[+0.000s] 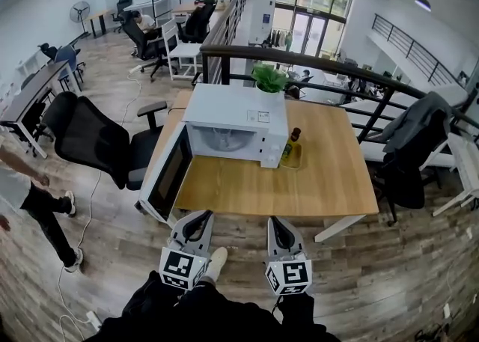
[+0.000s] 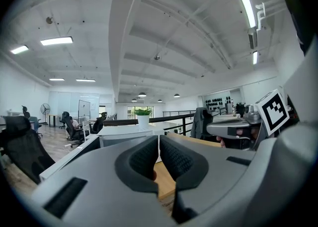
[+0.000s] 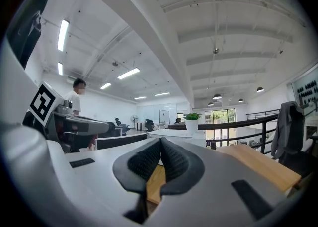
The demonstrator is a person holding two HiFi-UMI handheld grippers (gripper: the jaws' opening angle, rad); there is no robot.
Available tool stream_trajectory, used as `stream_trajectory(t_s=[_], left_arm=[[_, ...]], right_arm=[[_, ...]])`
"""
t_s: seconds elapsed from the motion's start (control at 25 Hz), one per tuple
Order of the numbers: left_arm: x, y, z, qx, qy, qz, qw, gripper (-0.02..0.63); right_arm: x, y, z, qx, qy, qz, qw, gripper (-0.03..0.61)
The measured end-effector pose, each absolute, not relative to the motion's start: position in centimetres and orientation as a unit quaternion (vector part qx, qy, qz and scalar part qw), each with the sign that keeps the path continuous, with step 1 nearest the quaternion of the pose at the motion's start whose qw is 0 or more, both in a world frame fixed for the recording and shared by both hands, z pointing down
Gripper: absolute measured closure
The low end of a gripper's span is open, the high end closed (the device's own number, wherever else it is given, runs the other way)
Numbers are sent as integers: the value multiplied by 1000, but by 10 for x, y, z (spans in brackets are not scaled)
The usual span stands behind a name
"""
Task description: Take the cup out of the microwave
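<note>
The left gripper [image 1: 200,217] and right gripper [image 1: 278,222] were both shut and empty, held level at the near edge of the table [image 1: 299,191]. The microwave [image 1: 238,112] had its door [image 1: 168,176] open. The cup was presumably in the cavity [image 1: 224,141], where only a pale blur showed, so its axis and handle side could not be told. It was likely light, rigid, slippery and breakable, and best gripped across the rim or wall.

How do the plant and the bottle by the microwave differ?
The plant stands on top of the microwave; the bottle stands on the table at its right side. The plant is green and leafy in a white pot; the bottle is slim, yellowish, dark-capped. Both are upright.
</note>
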State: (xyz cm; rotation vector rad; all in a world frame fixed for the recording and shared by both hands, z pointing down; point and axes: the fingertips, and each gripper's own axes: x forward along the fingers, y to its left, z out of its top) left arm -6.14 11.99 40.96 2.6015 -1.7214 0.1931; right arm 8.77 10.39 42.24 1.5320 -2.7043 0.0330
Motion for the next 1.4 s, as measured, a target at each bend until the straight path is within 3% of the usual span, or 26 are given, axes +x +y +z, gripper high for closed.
stream_trajectory(t_s=[0.8,1.4], left_arm=[[-107,-105,441,855,-509,85,54,583],[-131,-225,529,850,-505,104,110,583]], right_arm=[[29,-102,449,517,-853,57,39,563],[2,-205,526,530,-838,112,72,563]])
